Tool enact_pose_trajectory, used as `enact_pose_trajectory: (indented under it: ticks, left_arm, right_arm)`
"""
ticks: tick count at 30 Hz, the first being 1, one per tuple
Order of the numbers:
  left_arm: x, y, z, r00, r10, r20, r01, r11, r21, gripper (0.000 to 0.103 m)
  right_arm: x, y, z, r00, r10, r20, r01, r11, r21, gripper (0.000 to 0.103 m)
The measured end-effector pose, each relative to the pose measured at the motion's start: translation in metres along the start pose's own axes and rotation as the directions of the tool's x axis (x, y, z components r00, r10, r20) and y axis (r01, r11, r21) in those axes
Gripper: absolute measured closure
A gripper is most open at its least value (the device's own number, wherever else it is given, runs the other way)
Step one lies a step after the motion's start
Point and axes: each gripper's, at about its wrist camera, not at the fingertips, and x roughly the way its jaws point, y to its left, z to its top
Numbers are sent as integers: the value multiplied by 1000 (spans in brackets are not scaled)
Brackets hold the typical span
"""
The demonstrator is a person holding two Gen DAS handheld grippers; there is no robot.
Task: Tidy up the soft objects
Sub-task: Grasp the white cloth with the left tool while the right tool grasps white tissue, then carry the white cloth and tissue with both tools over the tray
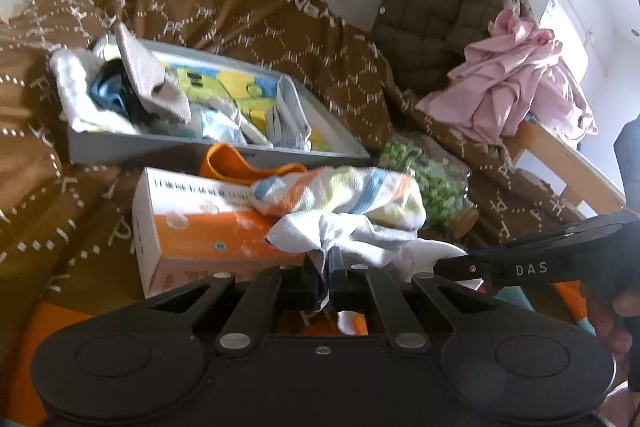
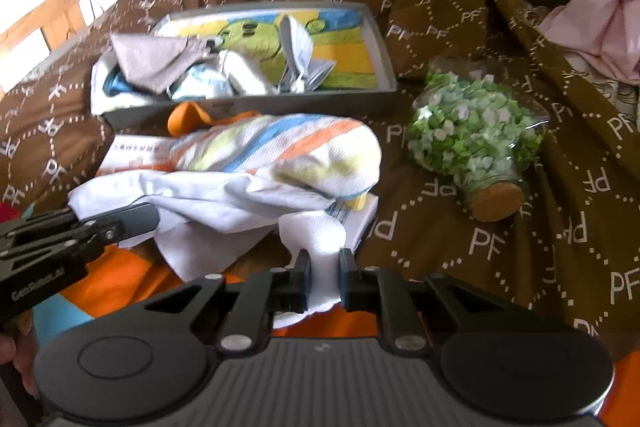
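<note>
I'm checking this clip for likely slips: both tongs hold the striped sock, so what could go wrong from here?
1. The left tongs pinch only a thin white edge of the sock, so it may slip out.
2. The right tongs grip another white part; pulling apart could stretch it.
3. The sock lies on the orange box, and lifting may drag it or nudge the corked jar nearby.

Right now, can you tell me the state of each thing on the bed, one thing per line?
Left gripper: jaws shut on the white cloth.
Right gripper: jaws shut on the white cloth.
White cloth: crumpled, held at two places.
Striped sock: lying on the cloth and the box.
Orange box: closed, lying flat.
Grey tray: open, partly filled with socks.
Jar: on its side, corked.
Pink garment: bunched up.
</note>
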Motion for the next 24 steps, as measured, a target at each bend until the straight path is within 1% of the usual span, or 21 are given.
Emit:
enact_pose_trajectory:
  ticks: [6,9,12,18,20,24]
  left_arm:
    - [-18,-9,5,997,-17,73,15,999,32,100]
    - [-27,-12,10,994,-23,106,19,999,34,100]
    - [-35,-14,15,990,-21,137,17,999,34,100]
    - [-48,-16,30,978,-21,206,16,1000,25,100]
    - [-52,-17,36,973,-22,230,16,1000,26,100]
    - [-58,-18,57,960,-16,280,7,999,32,100]
  right_arm:
    - [-17,-13,0,994,38,101,-47,996,82,88]
    - [-25,-17,1,985,57,165,-75,991,106,88]
    - [-33,-17,3,970,74,233,-103,988,112,88]
    - [-45,-3,8,919,110,380,-137,989,46,88]
    - [-47,3,11,897,114,428,-133,991,16,88]
    - [-48,9,18,859,138,493,-162,987,5,87]
